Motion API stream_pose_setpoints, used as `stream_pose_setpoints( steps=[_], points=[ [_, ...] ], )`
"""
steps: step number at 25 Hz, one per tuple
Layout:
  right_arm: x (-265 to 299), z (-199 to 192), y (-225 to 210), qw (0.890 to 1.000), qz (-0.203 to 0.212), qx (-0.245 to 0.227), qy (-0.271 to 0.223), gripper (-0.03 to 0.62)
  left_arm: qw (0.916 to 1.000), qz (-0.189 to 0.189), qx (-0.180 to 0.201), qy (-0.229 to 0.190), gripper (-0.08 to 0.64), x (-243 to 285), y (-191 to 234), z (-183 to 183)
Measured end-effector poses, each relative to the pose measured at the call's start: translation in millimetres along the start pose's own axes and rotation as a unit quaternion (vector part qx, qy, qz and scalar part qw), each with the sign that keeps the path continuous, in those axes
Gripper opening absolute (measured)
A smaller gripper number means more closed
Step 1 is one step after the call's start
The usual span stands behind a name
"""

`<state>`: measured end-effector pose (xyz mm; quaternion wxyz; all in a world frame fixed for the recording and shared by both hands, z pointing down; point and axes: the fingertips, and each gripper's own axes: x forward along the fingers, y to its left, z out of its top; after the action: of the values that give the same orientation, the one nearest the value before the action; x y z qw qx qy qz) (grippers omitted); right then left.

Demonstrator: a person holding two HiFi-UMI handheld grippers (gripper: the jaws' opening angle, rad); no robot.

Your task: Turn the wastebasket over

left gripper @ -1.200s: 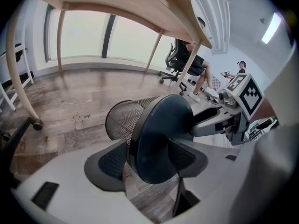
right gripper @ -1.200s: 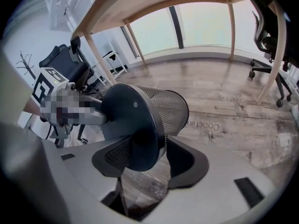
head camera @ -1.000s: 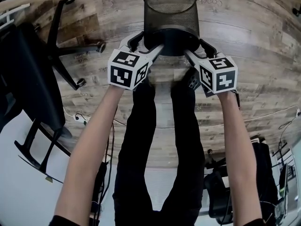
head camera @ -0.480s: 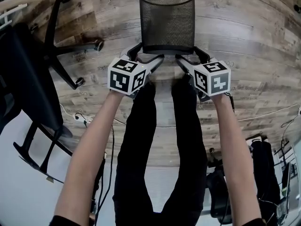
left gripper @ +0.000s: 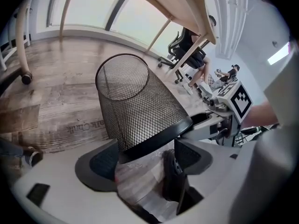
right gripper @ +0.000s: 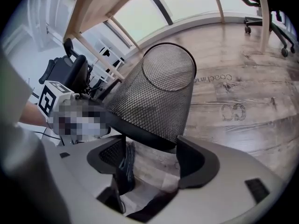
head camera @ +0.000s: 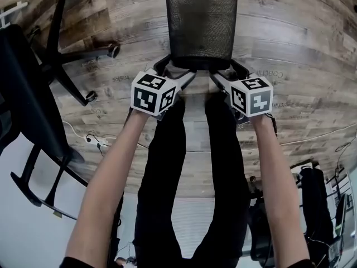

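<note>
The black mesh wastebasket [head camera: 198,27] stands upright on the wood floor with its open mouth up, straight ahead of my feet. My left gripper [head camera: 175,68] sits at the left of its base and my right gripper [head camera: 226,71] at the right. In the left gripper view the basket [left gripper: 140,111] has its solid bottom rim between the wide jaws of the left gripper [left gripper: 145,160], and the pads stand clear of it. The right gripper view shows the same: the basket [right gripper: 159,97] rises just past the spread jaws of the right gripper [right gripper: 149,160]. Both grippers are open.
A black office chair [head camera: 56,66] with castors stands to the left. Thin cables [head camera: 95,141] lie on the floor near it. The person's dark-trousered legs [head camera: 189,166] are right behind the grippers. A light wooden desk [left gripper: 187,13] slants overhead beyond the basket.
The basket has gone from tilted toward me to standing upright on the floor. Both grippers sank with it, their jaws spread wider, and they let go of its base.
</note>
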<state>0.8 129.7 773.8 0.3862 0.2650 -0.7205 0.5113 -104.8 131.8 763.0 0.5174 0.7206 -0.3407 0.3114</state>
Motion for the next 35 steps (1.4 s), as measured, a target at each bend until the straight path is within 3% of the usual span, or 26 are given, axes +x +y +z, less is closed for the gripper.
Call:
stream_pose_setpoints(
  steps=[17,29,32,35],
  points=[
    [39.8,-56.5,-26.2,0.995,-0.008,-0.091,0.046,0.327,0.9960,0.002,0.059,0.067,0.377,48.6,9.5,-69.8],
    [48.1,-61.0,-27.0,0.993,0.007,-0.099,0.063,0.330,0.9919,-0.005,0.092,0.088,0.379,54.4,20.2,-75.6],
    [38.1,-57.8,-14.6,0.994,0.029,-0.080,0.072,0.330,0.9895,-0.005,0.097,0.107,0.379,53.4,22.2,-77.0],
    [20.2,-47.2,-3.1,0.997,0.031,-0.055,0.048,0.330,0.9881,-0.005,0.097,0.119,0.379,52.9,19.4,-77.2]
  ],
)
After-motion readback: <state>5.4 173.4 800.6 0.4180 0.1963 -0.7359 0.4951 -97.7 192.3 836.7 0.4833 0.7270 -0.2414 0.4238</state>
